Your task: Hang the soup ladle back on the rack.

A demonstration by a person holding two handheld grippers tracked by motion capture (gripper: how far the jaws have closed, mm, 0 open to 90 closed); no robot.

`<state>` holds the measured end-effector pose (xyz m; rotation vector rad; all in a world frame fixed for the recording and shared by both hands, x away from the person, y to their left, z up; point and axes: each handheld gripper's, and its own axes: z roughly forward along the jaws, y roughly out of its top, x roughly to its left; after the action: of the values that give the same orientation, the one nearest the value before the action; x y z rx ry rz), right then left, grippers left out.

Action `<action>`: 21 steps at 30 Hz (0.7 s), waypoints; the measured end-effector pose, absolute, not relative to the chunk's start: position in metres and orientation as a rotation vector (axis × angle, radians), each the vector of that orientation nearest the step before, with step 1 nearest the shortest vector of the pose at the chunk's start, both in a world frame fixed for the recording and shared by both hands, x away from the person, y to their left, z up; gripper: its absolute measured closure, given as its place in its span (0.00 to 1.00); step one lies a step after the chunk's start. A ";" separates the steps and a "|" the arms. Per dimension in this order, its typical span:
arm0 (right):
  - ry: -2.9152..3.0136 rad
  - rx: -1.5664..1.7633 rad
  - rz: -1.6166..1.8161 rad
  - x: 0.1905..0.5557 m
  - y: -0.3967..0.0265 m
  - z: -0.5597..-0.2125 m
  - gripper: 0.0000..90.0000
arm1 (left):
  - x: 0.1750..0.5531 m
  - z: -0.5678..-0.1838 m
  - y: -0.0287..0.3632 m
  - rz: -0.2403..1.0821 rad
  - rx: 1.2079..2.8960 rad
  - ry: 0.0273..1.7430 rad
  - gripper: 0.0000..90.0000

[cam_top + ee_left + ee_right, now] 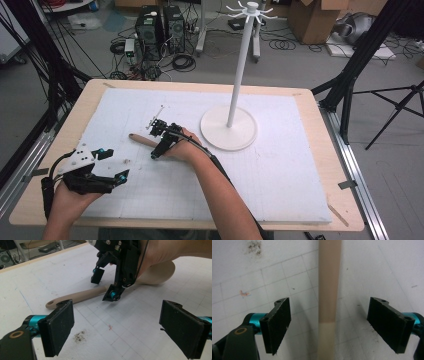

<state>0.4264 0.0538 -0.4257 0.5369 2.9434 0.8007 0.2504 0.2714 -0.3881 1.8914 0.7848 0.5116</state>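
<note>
A beige utensil with a long handle [140, 139] lies on the white gridded board [280, 165], left of centre. Its handle end [80, 296] has a hanging hole, and its wider head [160, 273] lies under the person's right hand. My right gripper [156, 144] points down over the handle, open, with one jaw on each side and not touching it. In the right gripper view the handle [328, 290] runs straight up between the jaws of that gripper [332, 322]. My left gripper [116, 164] is open at the board's near left with nothing between its jaws [122, 327], and faces the right gripper [105, 286].
A white stand with a round base [230, 127], a tall pole and hooks on top rises just right of the right hand. A small thin metal piece [156, 116] lies beyond the right gripper. A dark smudge [79, 336] marks the board. The wooden table rim [345, 200] frames the board.
</note>
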 end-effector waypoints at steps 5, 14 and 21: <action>2.940 0.534 0.783 0.426 0.053 -0.424 0.30 | 0.251 -0.389 0.271 0.511 1.896 0.785 0.14; 2.923 0.516 0.756 0.425 0.050 -0.420 0.56 | 0.250 -0.388 0.272 0.525 1.892 0.787 0.15; 2.931 0.534 0.758 0.423 0.048 -0.419 0.74 | 0.250 -0.388 0.272 0.531 1.898 0.787 0.15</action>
<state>0.4232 0.0478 -0.4189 0.5341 2.9308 0.7583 0.2498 0.2716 -0.3877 1.8985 0.7869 0.5306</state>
